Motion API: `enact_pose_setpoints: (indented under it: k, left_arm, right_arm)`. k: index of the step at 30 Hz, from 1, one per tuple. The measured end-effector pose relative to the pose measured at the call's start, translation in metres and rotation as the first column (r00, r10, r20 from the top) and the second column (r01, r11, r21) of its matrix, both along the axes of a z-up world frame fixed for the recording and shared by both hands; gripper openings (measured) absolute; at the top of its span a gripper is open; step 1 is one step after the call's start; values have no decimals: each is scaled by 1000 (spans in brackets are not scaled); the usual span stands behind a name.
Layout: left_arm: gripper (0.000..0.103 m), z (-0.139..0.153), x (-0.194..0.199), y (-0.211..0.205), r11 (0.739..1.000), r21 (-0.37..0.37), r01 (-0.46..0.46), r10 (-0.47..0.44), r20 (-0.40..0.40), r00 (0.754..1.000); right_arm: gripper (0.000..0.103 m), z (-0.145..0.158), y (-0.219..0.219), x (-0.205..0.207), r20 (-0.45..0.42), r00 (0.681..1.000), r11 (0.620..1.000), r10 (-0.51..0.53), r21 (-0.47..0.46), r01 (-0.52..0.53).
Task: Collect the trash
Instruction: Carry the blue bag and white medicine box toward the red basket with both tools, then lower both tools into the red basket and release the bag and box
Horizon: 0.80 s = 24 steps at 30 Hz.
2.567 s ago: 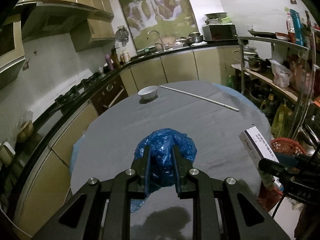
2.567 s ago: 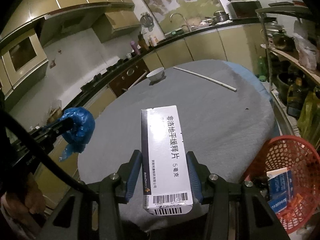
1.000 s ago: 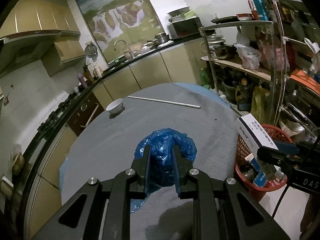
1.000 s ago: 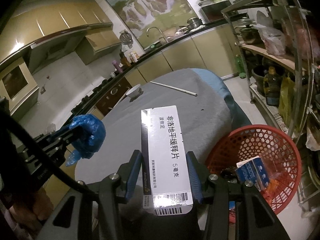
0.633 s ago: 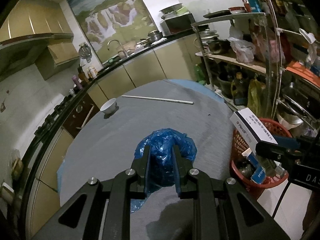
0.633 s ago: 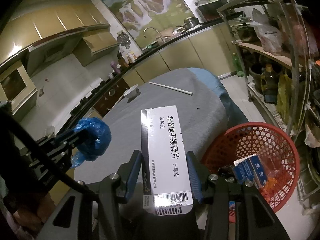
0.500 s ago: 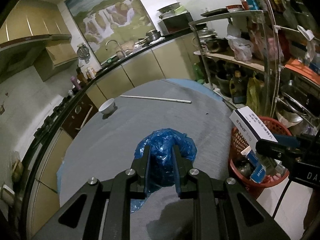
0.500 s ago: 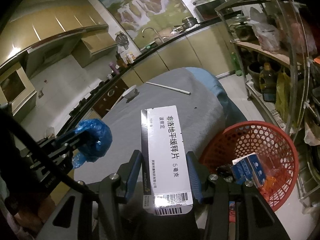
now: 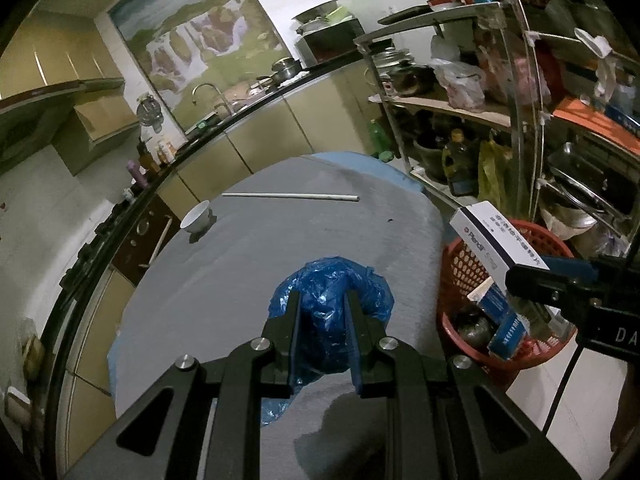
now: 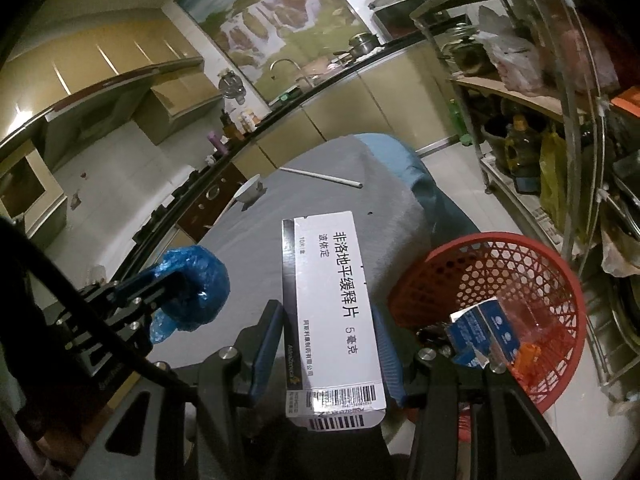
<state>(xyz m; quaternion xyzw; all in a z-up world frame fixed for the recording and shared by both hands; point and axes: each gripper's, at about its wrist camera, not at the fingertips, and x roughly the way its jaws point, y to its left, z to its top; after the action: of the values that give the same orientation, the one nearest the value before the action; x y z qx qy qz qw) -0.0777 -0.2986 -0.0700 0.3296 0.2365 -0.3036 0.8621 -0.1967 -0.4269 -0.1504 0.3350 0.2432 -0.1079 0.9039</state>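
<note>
Nearest to us, the left gripper [image 9: 323, 300] has its jaws pinched on a crumpled blue plastic bag [image 9: 336, 292], which bulges out past both fingers and hangs above the grey table [image 9: 240, 280]. The right gripper [image 10: 328, 316] has its jaws pressed against the two long sides of a white medicine box [image 10: 332, 300] (printed face up, barcode at the near end), holding it in the air off the table's right edge. From the right wrist view we see the left gripper [image 10: 168, 280] and its bag [image 10: 192, 284] to the left of the box; from the left wrist view we see the box [image 9: 494, 242] above the near rim of a red mesh basket [image 9: 460, 264]. That basket [image 10: 520, 264] stands on the floor just beside the table and already contains blue-and-white cartons [image 10: 484, 328]. Farther along the table lie a white bowl [image 9: 197, 216] and a thin white rod [image 9: 290, 197], well apart from both grippers. Beyond them run the kitchen cabinets [image 9: 280, 128], with a metal shelving rack [image 9: 516, 80] at right.
</note>
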Motion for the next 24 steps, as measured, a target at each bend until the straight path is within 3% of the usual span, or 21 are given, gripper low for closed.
enact_pose_setpoints:
  k: [24]
  left_arm:
    - [21, -8, -10, -10, 998, 36, 45, -45, -3, 999]
  right_arm:
    - [49, -10, -7, -8, -24, 999, 999, -22, 28, 23]
